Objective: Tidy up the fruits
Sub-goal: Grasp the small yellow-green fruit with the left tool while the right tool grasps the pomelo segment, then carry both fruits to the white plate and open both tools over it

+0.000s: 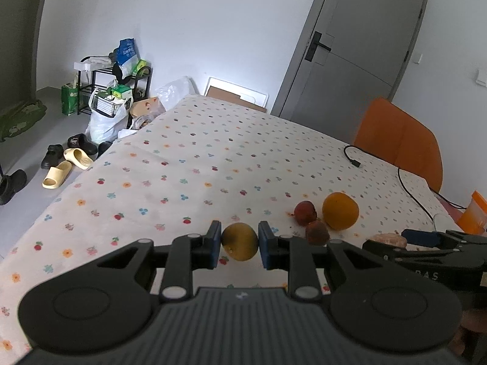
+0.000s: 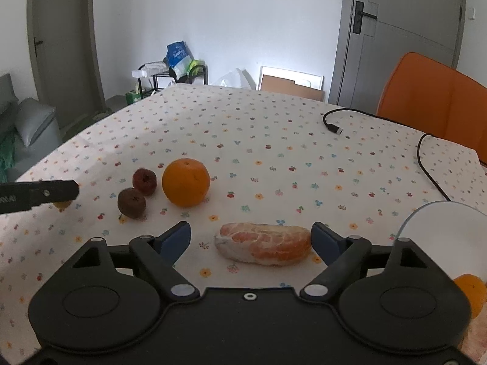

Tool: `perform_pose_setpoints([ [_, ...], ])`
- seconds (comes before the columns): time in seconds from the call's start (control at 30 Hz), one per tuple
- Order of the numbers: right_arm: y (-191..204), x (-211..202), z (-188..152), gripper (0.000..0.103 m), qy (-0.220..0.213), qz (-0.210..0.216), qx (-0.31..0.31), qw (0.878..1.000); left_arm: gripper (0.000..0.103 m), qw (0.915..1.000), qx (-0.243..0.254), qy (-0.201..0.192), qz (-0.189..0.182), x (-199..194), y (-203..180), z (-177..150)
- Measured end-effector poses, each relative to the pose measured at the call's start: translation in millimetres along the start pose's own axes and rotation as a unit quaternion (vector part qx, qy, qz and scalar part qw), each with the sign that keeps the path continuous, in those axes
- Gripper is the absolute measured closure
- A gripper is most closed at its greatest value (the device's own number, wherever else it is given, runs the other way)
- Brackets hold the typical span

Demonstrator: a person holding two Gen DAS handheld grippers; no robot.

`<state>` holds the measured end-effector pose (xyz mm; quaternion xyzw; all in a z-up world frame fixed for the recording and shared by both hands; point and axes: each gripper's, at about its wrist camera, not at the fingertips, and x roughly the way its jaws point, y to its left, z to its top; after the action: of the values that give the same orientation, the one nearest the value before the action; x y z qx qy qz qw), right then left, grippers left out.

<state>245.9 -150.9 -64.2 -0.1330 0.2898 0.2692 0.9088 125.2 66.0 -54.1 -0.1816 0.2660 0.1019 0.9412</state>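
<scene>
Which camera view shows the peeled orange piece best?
The right wrist view. There the peeled piece lies whole on the tablecloth, between the fingers of the right gripper, with its flesh and pith clear. The left wrist view shows only its top behind the right gripper.

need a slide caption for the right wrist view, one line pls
Right tongs open around a peeled citrus piece on the flowered tablecloth, beside an orange.

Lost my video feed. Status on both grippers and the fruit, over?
Left gripper shut on small yellow-green fruit. Right gripper open around peeled orange segment. Nothing in the way.
</scene>
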Motion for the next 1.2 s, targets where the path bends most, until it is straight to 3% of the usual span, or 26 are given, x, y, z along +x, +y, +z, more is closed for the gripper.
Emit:
perform_pose_setpoints([
  [0.17, 0.9, -2.9, -0.2, 0.036, -0.005, -0.013, -0.002, 1.000, 0.079, 1.0000, -0.002, -0.001, 0.000, -3.4, -0.2, -0.7],
  [0.5, -3.1, 3.5, 0.0, 0.028, 0.008, 0.001, -0.015, 1.000, 0.079, 1.0000, 0.000, -0.003, 0.007, -5.5, 1.6, -1.5],
  [0.67, -0.1, 3.3, -0.6, 0.037, 0.002, 0.013, -0.020, 1.000, 0.079, 1.0000, 0.000, -0.003, 0.009, -5.8, 1.7, -1.5],
  [1.2, -21.0, -52.0, -4.3, 0.038, -0.053, 0.009, 0.004, 0.999, 0.079, 0.9992, 0.032, -0.013, -0.018, -19.8, -38.6, -2.7],
])
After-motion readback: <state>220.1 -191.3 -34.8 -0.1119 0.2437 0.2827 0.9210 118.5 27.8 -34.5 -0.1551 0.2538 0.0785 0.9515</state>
